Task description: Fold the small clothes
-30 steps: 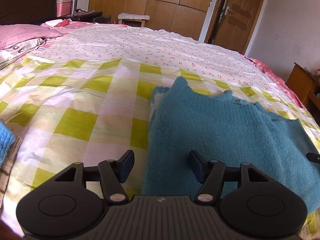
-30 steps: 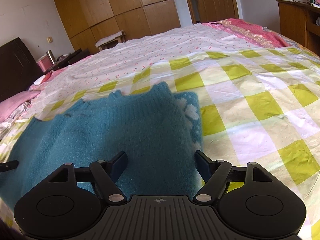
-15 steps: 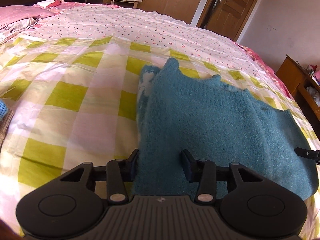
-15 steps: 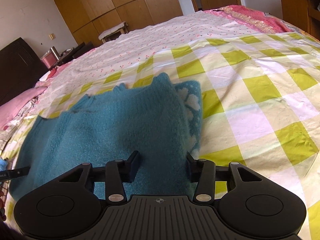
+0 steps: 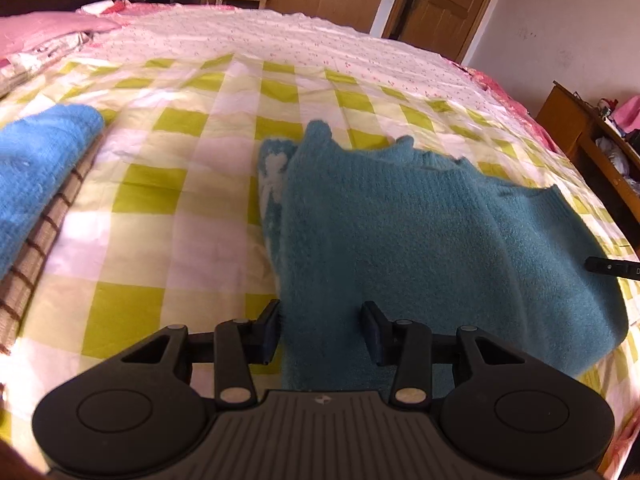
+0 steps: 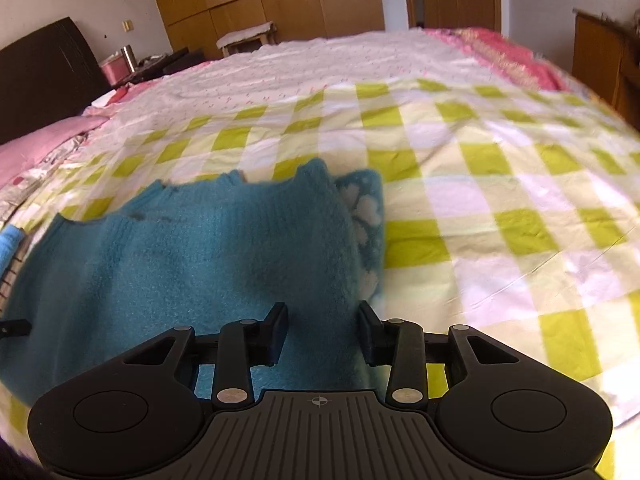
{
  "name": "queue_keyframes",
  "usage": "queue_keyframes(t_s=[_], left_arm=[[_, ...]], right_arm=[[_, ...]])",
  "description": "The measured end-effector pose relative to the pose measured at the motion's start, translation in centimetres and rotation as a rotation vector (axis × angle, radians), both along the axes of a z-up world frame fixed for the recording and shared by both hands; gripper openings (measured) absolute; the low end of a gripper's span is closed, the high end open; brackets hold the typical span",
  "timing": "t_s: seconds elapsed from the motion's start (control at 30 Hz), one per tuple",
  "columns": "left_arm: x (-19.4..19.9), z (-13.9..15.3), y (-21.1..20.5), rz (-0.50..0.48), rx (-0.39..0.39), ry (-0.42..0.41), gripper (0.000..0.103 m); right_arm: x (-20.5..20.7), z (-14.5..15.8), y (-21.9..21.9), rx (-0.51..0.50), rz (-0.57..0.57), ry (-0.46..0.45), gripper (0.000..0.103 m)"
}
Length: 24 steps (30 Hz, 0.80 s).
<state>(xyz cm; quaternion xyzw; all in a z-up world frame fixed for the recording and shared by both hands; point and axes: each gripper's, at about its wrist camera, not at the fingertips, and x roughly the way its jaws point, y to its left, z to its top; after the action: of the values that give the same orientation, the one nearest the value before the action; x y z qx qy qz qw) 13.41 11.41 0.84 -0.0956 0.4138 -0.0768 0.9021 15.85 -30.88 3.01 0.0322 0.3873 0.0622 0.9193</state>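
one fuzzy teal knitted sweater [image 5: 420, 232] is lying on the bed, on top of a yellow-green and white checked sheet [image 5: 168, 184]. it is stretching sideways across both views, its long axis running from one pair of tongs to the other, and its ragged upper edge with small knitted peaks is pointing away from the cameras toward the far side of the bed. at one end, a folded-under layer is showing a white pattern on teal.

two pairs of black tongs are working on it. the left tongs [image 5: 322, 330] are sitting at the near edge of the sweater with the knit bunched between the jaws, which are partly closed and gripping the fabric. the right tongs [image 6: 322, 332] are at the other near corner; their jaws are closing, with a fold of the same sweater pressed between them. a tip of the right tongs is poking in at the right rim of the left view.

beside the sweater, one bright blue folded knit garment [image 5: 36, 168] is resting on one brown checked cloth [image 5: 44, 236]. beyond the checked sheet, a white sheet with tiny pink flowers [image 6: 320, 68] is covering the rest of the bed, with one pink pillow [image 6: 36, 144] at its head.
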Motion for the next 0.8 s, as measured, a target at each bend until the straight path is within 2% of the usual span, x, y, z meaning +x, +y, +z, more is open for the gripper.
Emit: queue_keyframes(t_s=[0.03,0.1,0.17,0.27,0.4,0.47,0.53,0.57,0.63,0.7,0.8], left_arm=[[-0.2,0.5,-0.1,0.010,0.020,-0.031,0.047],[-0.1,1.7,-0.3,0.020,0.032,-0.084,0.047],[0.0,2.6,-0.4,0.018,0.019,-0.127,0.047],[0.8,3.2,-1.5,-0.011,0.007,-0.163,0.047],[1.4,2.3,-3.9,-0.101,0.006,-0.161,0.047],[1.9,1.4,-5.1,-0.129,0.054,-0.145,0.047],[2.8,0.2,-5.6,-0.117,0.131,-0.108,0.047],[3.1,-0.3,-5.3,-0.112,0.146,-0.101,0.046],[3.7,-0.5,-4.4,-0.094,0.123,-0.105,0.042],[4.2,-0.4,-3.8,-0.044,0.130,-0.110,0.028],[4.8,-0.6,-3.1,-0.006,0.118,-0.110,0.025]], right_arm=[[-0.3,0.6,0.1,-0.015,-0.008,-0.036,0.039],[-0.3,1.6,0.3,0.023,-0.002,-0.076,0.042],[0.4,2.2,1.0,0.039,0.028,-0.086,0.047],[2.0,1.7,2.5,-0.002,0.052,-0.082,0.051],[3.5,0.3,3.9,-0.016,0.066,-0.045,0.052],[3.6,0.3,4.7,0.019,0.098,-0.049,0.052],[3.8,0.0,5.6,-0.009,0.115,-0.047,0.052],[4.2,-0.3,5.8,-0.026,0.123,-0.039,0.050],[5.1,-1.0,5.7,-0.062,0.095,-0.026,0.047],[6.1,-1.5,5.2,-0.072,0.053,-0.014,0.046],[6.7,-1.2,4.9,-0.033,0.007,-0.005,0.048]])
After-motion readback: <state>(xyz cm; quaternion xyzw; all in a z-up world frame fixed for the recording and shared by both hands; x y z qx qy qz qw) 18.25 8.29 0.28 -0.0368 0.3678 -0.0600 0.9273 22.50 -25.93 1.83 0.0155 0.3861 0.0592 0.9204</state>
